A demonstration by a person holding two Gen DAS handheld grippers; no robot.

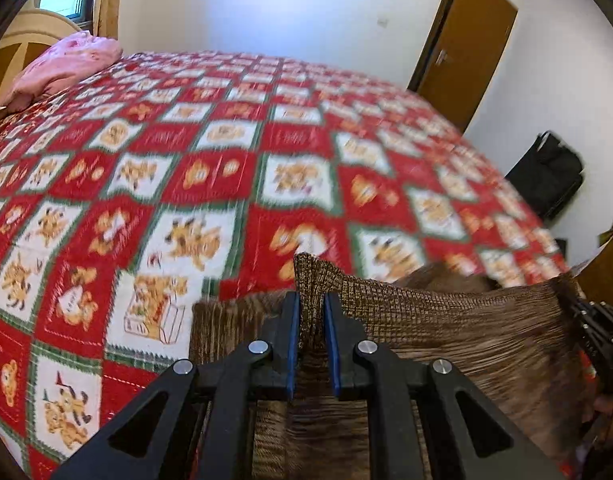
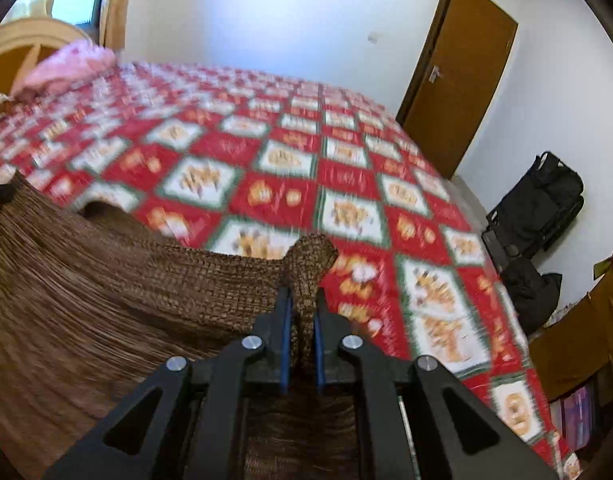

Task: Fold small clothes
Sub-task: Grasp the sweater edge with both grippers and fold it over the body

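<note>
A brown woven garment (image 1: 458, 328) hangs stretched between my two grippers above the bed. My left gripper (image 1: 311, 300) is shut on its left top corner, which pokes up between the blue pads. My right gripper (image 2: 302, 300) is shut on the right top corner of the same garment (image 2: 106, 280). The right gripper also shows at the right edge of the left wrist view (image 1: 594, 332). The cloth's lower part hangs out of view below the fingers.
The bed carries a red, white and green checked cover with bear prints (image 1: 226, 168). A pink pillow (image 1: 66, 64) lies at the head. A brown door (image 2: 462, 92) and black bags (image 2: 542, 204) stand on the right by the wall.
</note>
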